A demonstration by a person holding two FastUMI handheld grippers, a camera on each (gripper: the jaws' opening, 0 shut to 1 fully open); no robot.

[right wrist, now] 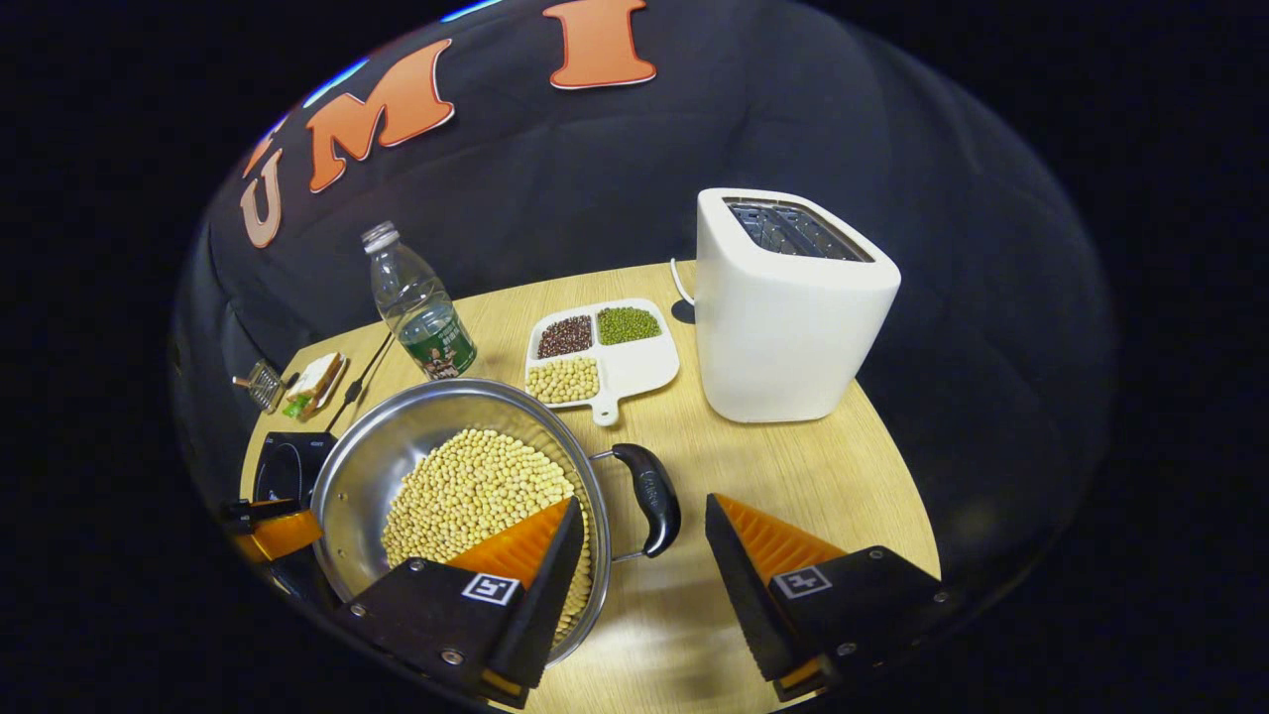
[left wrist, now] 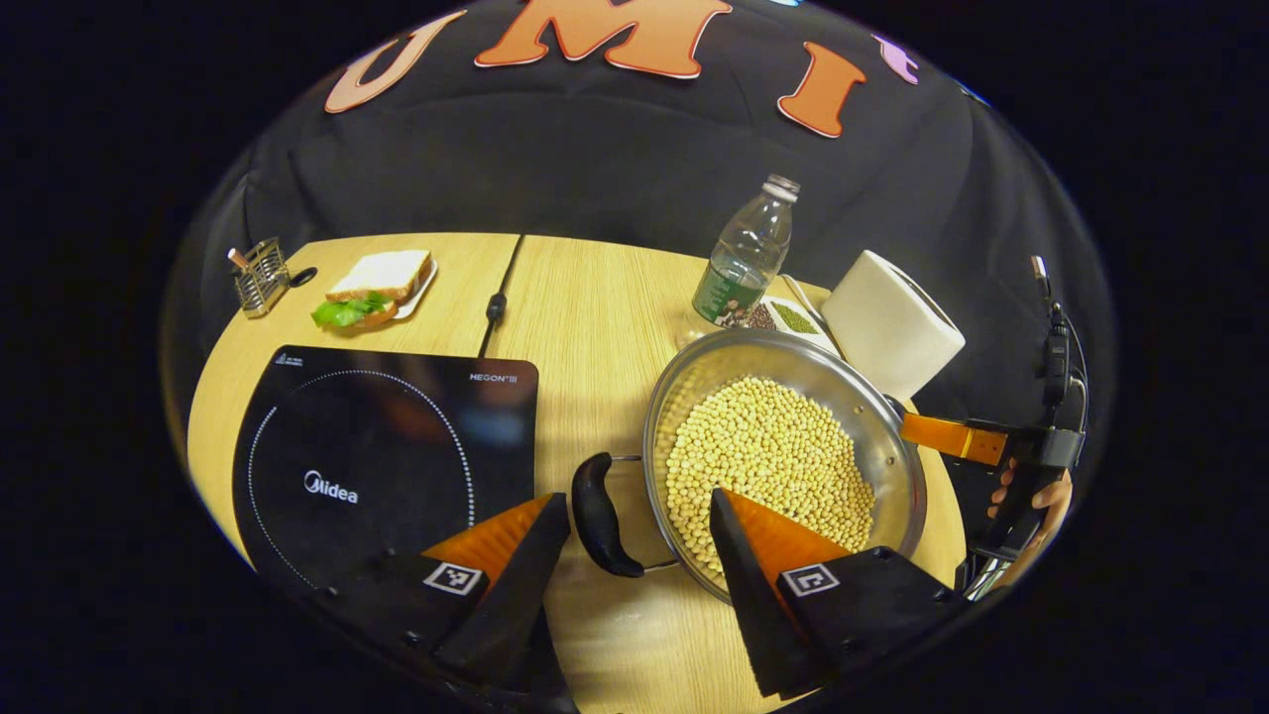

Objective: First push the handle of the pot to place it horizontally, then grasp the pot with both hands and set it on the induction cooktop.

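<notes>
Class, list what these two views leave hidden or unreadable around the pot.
- Left gripper view: the pot near rim, hidden behind the left gripper fingers.
- Left gripper view: divided dish mostly hidden behind pot and bottle.
- Right gripper view: induction cooktop mostly hidden by the pot.

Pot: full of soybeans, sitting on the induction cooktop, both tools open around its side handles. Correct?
One thing is wrong: the pot is not on the induction cooktop. The left gripper view shows it on the bare wooden table beside the cooktop. The rest holds: soybeans fill it, and the left tool and right tool are open with a black side handle between the fingers of each.
</notes>
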